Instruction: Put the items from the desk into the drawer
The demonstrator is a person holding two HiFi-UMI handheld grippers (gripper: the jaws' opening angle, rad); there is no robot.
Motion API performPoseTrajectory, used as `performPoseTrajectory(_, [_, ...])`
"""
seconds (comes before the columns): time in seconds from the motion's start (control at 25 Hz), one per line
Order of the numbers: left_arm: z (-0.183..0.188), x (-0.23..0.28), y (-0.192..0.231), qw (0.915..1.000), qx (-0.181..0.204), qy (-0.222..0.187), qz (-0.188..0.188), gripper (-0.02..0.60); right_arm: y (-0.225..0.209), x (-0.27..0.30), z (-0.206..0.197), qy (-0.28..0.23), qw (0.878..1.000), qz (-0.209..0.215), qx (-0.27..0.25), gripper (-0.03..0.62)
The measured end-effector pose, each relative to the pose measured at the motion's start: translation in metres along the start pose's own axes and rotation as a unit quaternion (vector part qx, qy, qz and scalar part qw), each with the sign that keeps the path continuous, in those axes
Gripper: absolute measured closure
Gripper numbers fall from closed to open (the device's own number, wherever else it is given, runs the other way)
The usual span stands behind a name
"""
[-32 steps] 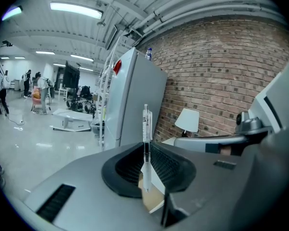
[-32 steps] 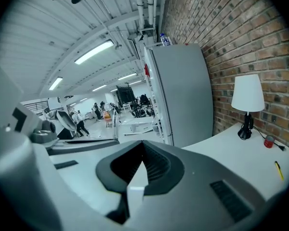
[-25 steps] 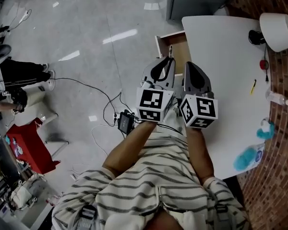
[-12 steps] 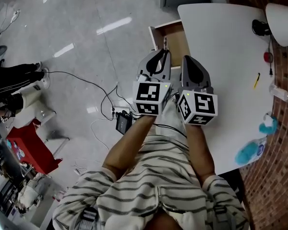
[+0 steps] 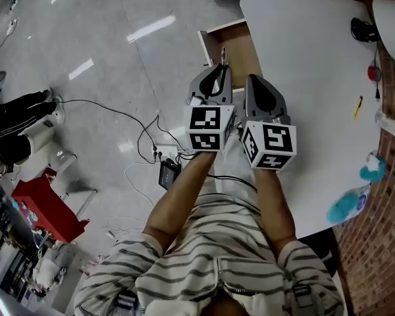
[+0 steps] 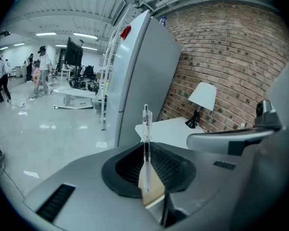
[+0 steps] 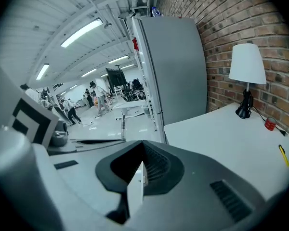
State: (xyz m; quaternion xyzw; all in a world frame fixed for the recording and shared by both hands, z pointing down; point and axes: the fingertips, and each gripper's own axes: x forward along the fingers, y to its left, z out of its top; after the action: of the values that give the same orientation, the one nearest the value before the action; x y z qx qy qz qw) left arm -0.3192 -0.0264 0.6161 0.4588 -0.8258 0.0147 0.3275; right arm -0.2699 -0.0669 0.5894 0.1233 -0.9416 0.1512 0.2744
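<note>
My left gripper [image 5: 222,68] has its fingers clenched on a clear pen [image 6: 145,129]. In the left gripper view the pen stands upright between the 2 dark pads and pokes out well past the fingertips. Its dark ink tube shows through the barrel.

In the head view the pen's tip lines up with the open drawer [image 5: 239,45]. The drawer is pulled out from the edge of the white table [image 5: 309,64] and shows a bare wooden bottom. I can't tell how far above the drawer the pen is.

My right gripper [image 5: 255,83] sits just beside the left one, near the table's edge. Its marker cube almost touches the left one's. In the right gripper view its fingers are pressed together, and I see nothing between them.

Other things sit on the far side of the table, well apart from both grippers:
- a yellow pen [image 5: 359,106]
- a small red object [image 5: 373,73]
- a clear bottle [image 5: 390,125]
- 2 teal items [image 5: 345,209], near the brick wall
- a white-shaded lamp [image 5: 392,15], at the corner

A grey cabinet [image 7: 176,66] stands past the table's end. Cables and a power strip [image 5: 164,153] lie on the floor below my arms.
</note>
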Motion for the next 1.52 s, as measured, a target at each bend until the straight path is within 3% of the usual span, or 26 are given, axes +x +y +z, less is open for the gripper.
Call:
performPoseTrajectory(0.44, [-0.042,0.047,0.018,0.9985,-0.036,0.041,-0.004,0.535,-0.007,0.027,-0.034,0.058,0.998,0.008,0.002,0.583])
performPoseTrajectory(1.12, [-0.113,0.103,0.032,0.9923,-0.048,0.114,-0.008,0.534,-0.022,0.048,-0.061,0.077,0.997,-0.008,0.021,0.583])
performPoseTrajectory(1.52, [-0.153,0.138,0.046,0.9756,-0.155,0.155,-0.012,0.534,-0.024,0.044,-0.073,0.086,0.996,-0.014,0.035,0.583])
